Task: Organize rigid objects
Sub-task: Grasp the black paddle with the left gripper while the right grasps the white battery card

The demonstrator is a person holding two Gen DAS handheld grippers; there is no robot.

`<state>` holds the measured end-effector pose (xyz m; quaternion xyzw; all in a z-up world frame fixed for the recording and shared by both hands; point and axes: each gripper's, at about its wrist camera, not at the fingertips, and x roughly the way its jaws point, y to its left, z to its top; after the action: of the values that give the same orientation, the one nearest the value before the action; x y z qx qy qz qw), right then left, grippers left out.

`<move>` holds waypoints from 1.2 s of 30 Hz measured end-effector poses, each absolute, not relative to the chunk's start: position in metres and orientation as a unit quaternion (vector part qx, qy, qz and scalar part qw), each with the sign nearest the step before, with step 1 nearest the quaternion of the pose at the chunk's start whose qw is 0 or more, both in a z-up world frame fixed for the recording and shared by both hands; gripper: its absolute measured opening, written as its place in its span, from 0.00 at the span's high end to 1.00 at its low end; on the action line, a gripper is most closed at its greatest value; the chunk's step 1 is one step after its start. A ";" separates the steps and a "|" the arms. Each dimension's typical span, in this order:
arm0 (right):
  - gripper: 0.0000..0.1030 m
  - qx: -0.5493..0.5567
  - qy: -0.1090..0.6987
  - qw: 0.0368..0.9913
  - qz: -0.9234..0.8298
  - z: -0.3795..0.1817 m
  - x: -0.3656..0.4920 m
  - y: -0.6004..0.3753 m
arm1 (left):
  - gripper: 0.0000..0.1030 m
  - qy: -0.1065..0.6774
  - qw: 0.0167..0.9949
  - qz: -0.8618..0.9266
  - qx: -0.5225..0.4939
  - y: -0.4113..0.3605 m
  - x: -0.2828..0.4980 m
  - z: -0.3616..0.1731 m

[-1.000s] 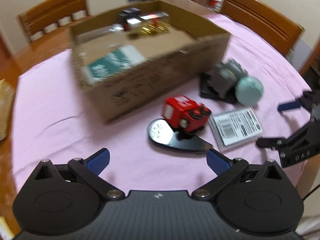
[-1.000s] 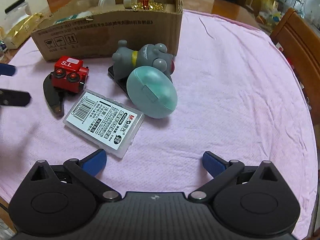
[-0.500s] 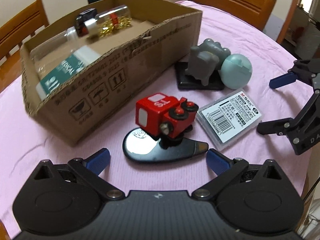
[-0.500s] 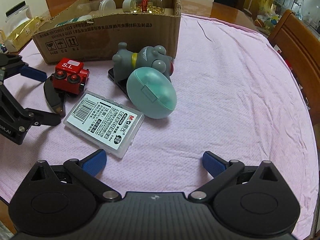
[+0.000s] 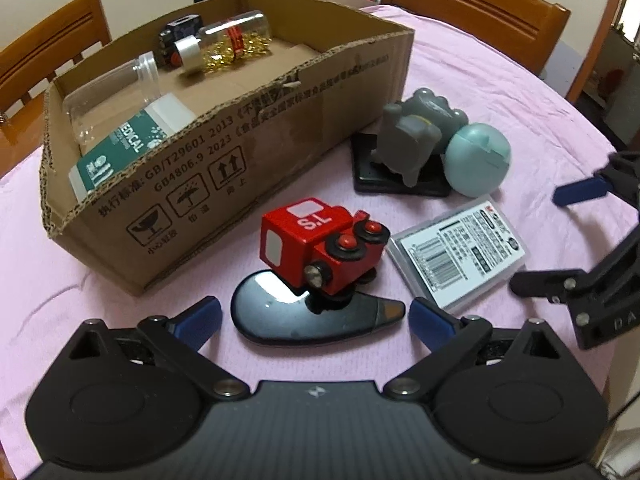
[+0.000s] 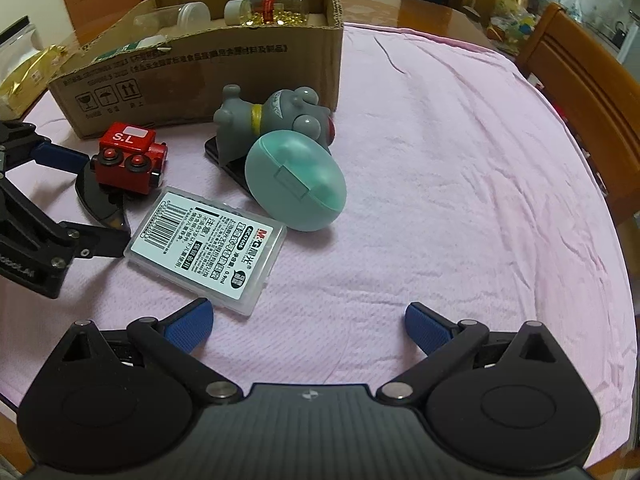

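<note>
Five loose items are seen on the pink cloth (image 6: 440, 152) beside a cardboard box (image 5: 256, 152): a red toy train (image 5: 320, 240), a dark teardrop-shaped gadget (image 5: 296, 320), a clear plastic case w/ barcode label (image 5: 460, 256), a grey toy figure (image 5: 412, 140) and a teal egg (image 5: 478, 160).

The train is perched on top of the dark gadget, tilted, wheels facing the left-wrist cam. The labelled case is laid flat just beside the train, on the side away from the box. The grey figure is lying on a flat black slab (image 5: 376, 172), w/ the egg touching it and partly resting on the slab's edge. All are near the box's long front wall.

Inside the box, several things are already stowed: a clear jar w/ gold beads (image 5: 236, 44), an empty clear jar (image 5: 108, 96), a green-and-white "MEDICAL" pack (image 5: 128, 148) and a small black item (image 5: 178, 32) at the far wall.

The left gripper (image 5: 316, 318) is held low over the cloth, angled down, its blue pads wide apart on either side of the dark gadget; jaws have just been closing a little, but the pads are not seen pressing on anything. The train sits just beyond the fingertips.

The right gripper (image 6: 308, 322) is held apart too, jaws spread wide over bare cloth, nothing between them; the case's corner is just beside its left fingertip (image 6: 188, 324).

Wooden chairs (image 5: 472, 12) are visible round the table.
</note>
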<state>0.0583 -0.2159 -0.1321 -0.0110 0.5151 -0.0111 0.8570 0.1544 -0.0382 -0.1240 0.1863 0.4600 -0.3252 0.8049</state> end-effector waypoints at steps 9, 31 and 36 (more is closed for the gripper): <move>0.00 -0.006 0.535 0.845 -0.013 -0.130 0.062 -0.199 | 0.13 0.468 0.815 -0.293 0.175 -0.018 0.153 -0.120; 0.00 -0.028 0.511 0.857 0.067 -0.131 0.107 -0.140 | 0.13 0.491 0.834 -0.217 0.130 0.038 0.149 -0.120; 0.05 -0.027 0.509 0.859 0.039 -0.130 0.112 -0.137 | 0.13 0.489 0.835 -0.217 0.130 0.041 0.152 -0.121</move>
<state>0.1121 -0.1368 -0.1300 -0.0270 0.5090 0.0395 0.8594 0.1518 0.0406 -0.1205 0.1296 0.4894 -0.2169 0.8347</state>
